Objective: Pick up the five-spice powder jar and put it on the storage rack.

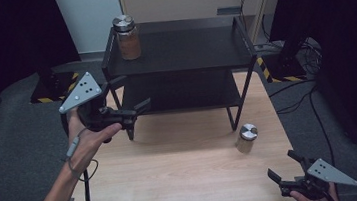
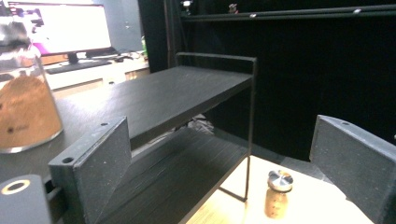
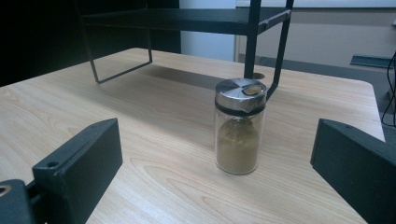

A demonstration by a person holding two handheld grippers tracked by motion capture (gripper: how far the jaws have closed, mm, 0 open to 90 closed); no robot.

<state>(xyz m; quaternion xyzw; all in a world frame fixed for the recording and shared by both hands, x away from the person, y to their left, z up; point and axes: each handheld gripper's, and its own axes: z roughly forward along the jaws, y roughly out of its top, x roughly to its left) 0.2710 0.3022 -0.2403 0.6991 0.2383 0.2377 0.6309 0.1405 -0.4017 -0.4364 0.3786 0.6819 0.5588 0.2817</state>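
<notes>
On the counter (image 1: 173, 166), near its right edge, one small spice jar (image 1: 246, 138) stands upright by the right front leg of the black two-tier shelf (image 1: 181, 47); I note its metal cap and a yellowish-brown powder filling roughly the lower half. A second, larger jar (image 1: 127, 37) with reddish-brown contents already sits on the shelf's top tier, at the left rear corner. My reading: the work is shelving the jars, one looks done, one remains. My right gripper (image 1: 288, 167) hovers low at the counter's near right corner, jaws spread wide, nothing between them; the right gripper view looks straight at the small jar (image 3: 239, 126), which sits framed between the two jaws but well ahead of them, not touched. My left gripper (image 1: 133, 92) is held up at the shelf's left front, jaws likewise spread and empty, close to the frame but I cannot tell whether it touches it. Its own view looks along the top tier, with the larger jar (image 2: 23, 93) at the far left and the small jar (image 2: 277, 193) down on the counter beyond the shelf leg. Judgement on what is left: bring the right gripper forward around the small jar, close on the glass body below the cap, lift, clear the shelf's side rail, and set it on a tier. Bottom tier appears bare as far as I can see.
</notes>
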